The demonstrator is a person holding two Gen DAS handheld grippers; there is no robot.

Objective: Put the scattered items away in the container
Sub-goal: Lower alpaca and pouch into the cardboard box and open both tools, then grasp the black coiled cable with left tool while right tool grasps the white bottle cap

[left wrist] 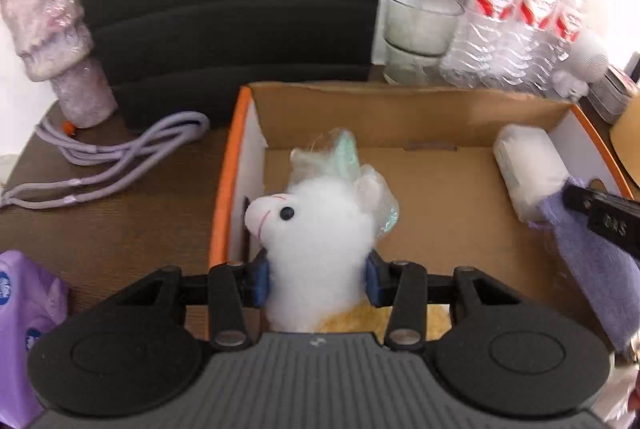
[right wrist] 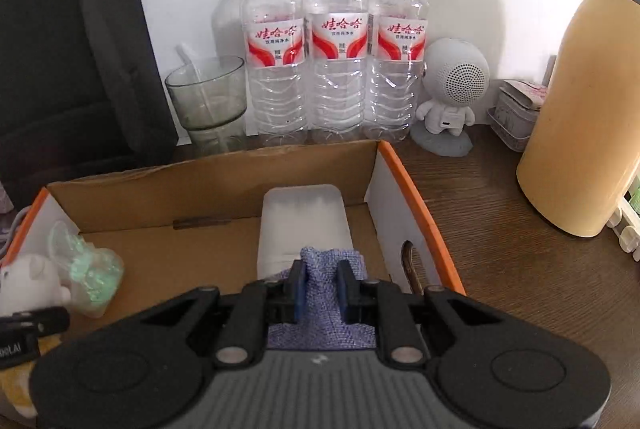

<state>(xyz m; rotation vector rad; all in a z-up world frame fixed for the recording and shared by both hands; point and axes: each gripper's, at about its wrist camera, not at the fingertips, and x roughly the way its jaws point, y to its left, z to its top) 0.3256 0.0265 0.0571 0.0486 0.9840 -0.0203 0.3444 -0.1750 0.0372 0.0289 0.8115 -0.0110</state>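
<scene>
Left claw (left wrist: 316, 279): clamped on white plush toy (left wrist: 316, 225), over the box (left wrist: 400, 117).
Right claw (right wrist: 319, 291): pinching blue cloth (right wrist: 320, 265), lower centre.

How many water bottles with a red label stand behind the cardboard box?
3, in a row against the wall in the right wrist view: left bottle, middle bottle, right bottle. A clear unlabelled shape behind the left one may be a fourth, mostly hidden.

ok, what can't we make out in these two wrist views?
- Left wrist: lower body of the white plush llama, hidden by the left gripper.
- Right wrist: near end of the blue woven cloth, under the right gripper.
- Left wrist: clear water bottles' labels, blurred.
</scene>
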